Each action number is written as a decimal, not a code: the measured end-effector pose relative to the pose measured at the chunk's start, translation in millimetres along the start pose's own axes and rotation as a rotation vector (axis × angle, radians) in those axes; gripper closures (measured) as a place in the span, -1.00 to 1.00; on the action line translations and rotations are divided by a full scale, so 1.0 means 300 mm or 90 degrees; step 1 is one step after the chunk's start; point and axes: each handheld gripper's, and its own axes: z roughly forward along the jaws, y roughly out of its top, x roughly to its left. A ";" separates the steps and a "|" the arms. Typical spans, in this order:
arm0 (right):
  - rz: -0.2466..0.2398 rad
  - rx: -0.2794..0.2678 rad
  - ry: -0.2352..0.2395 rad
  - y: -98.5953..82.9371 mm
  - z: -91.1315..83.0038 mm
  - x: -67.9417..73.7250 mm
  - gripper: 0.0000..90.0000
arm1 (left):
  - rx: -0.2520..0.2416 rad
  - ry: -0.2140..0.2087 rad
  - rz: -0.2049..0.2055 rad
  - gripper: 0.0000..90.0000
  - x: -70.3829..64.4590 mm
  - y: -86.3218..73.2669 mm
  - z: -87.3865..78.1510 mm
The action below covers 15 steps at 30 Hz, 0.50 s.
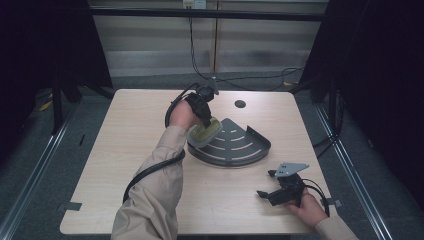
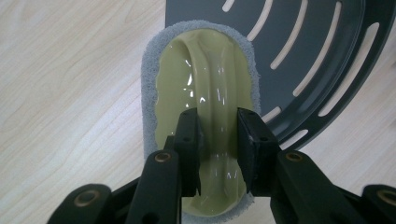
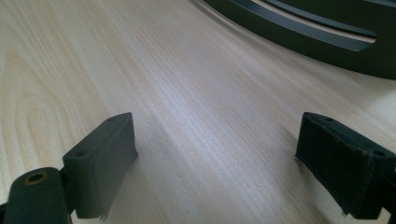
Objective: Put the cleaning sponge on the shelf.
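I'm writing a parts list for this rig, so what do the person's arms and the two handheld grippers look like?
Both grippers are black, each with two blocky, flat-faced jaws fixed by brass-coloured rivets. The left gripper trails a thick black cable that loops back along the arm. The right gripper carries a grey three-cornered plate on top and a thinner black cable. The person wears tan long sleeves; the hands are bare.

No text, label, brand, number or sign can be read anywhere, neither on the table (image 1: 125,150) nor on anything lying on it.
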 end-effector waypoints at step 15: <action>0.000 0.000 0.000 0.000 0.000 0.000 -0.75 | -0.003 0.002 -0.011 0.58 -0.006 0.026 0.052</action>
